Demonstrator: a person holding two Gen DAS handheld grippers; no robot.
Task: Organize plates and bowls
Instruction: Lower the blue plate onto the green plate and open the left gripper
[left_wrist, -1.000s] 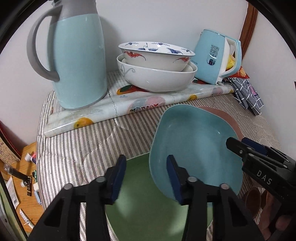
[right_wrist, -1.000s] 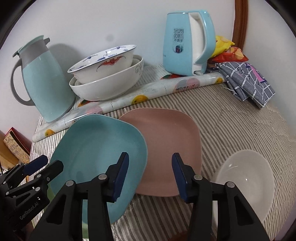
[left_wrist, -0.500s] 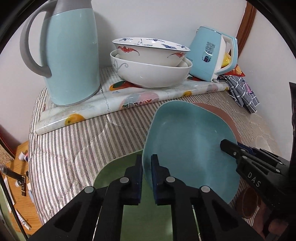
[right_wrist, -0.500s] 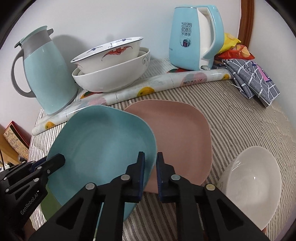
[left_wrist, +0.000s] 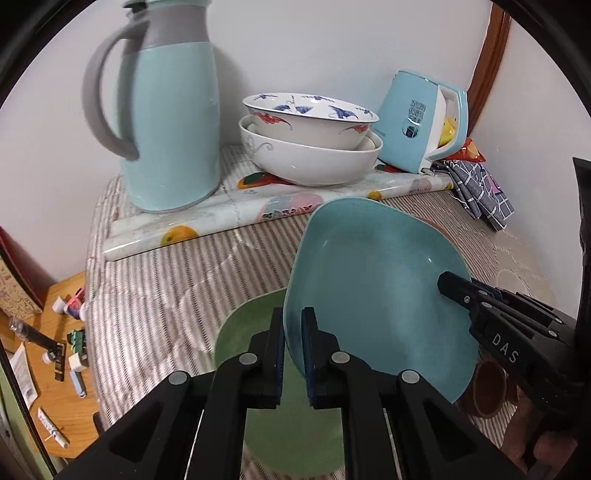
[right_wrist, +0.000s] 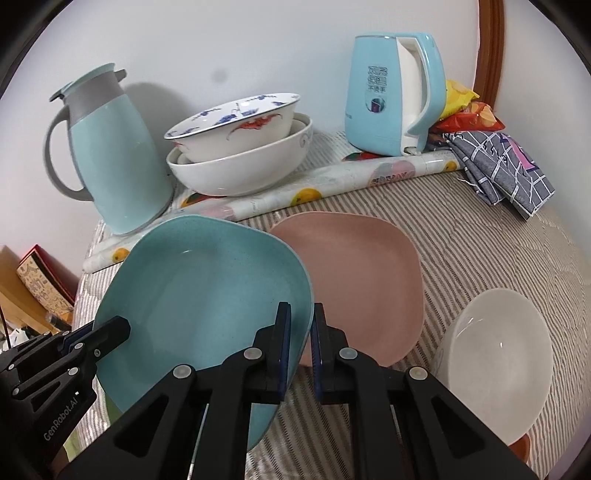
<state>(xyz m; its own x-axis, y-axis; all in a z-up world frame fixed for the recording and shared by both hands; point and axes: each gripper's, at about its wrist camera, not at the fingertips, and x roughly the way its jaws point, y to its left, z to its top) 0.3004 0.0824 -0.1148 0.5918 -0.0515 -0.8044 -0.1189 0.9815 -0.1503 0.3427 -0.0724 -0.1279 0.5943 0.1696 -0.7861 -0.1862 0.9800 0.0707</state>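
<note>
A light blue square plate (left_wrist: 373, 280) (right_wrist: 199, 291) hangs tilted above the striped tablecloth, held from both sides. My left gripper (left_wrist: 293, 332) is shut on its left rim, and my right gripper (right_wrist: 300, 332) is shut on its right rim. Under it, in the left wrist view, lies a green plate (left_wrist: 258, 417). A pink plate (right_wrist: 362, 280) rests flat just right of the blue one. A white bowl (right_wrist: 495, 369) sits at the near right. Two nested white bowls (right_wrist: 240, 162) (left_wrist: 310, 147) stand at the back.
A blue thermos jug (left_wrist: 173, 122) stands at the back left and a blue electric kettle (right_wrist: 395, 96) at the back right, both on a rolled fruit-print mat (left_wrist: 221, 218). A checked cloth (right_wrist: 506, 166) and snack bags (right_wrist: 465, 107) lie by the kettle. The table edge (left_wrist: 90, 295) drops off at left.
Both grippers went from open to shut on opposite rims of the blue plate. The plate has since lifted slightly and tilted, showing more of the green plate beneath.
</note>
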